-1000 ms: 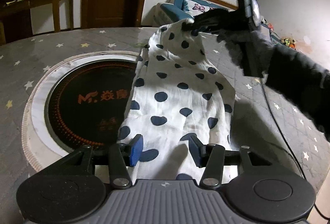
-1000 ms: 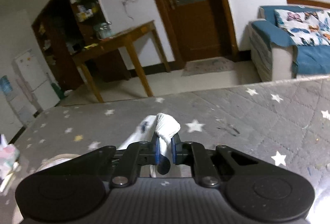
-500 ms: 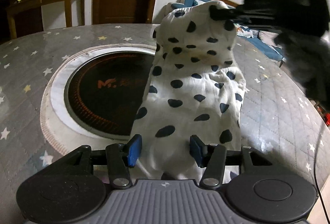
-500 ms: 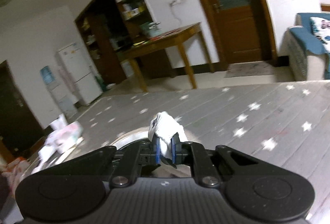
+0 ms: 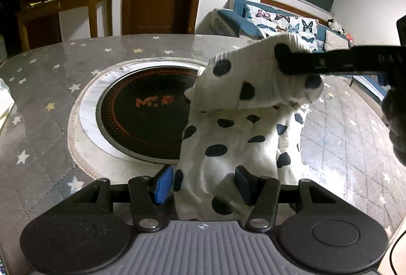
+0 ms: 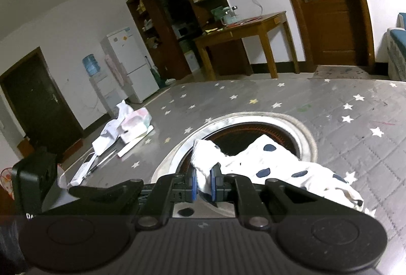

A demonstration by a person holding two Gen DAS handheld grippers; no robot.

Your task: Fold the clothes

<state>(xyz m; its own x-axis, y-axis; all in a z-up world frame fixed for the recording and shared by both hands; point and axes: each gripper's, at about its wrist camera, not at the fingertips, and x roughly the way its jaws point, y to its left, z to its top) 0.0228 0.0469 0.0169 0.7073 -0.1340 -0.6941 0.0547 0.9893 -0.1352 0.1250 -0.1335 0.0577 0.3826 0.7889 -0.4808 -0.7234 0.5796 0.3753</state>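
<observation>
A white garment with dark polka dots lies on the grey star-patterned table, its near end between my left gripper's open blue pads. My left gripper is open around that end, not clamped. My right gripper is shut on the garment's ribbed hem and holds it lifted and folded back over the rest of the cloth. In the left wrist view the right gripper comes in from the right, holding the raised hem above the lower layer.
A round black induction hob with a white ring is set in the table, left of the garment. Tissue packs and papers lie at the table's far left. A wooden side table, door and sofa stand beyond.
My right gripper has carried the hem up and back toward my left gripper, doubling the garment over itself. My left gripper has stayed open at the near end.
</observation>
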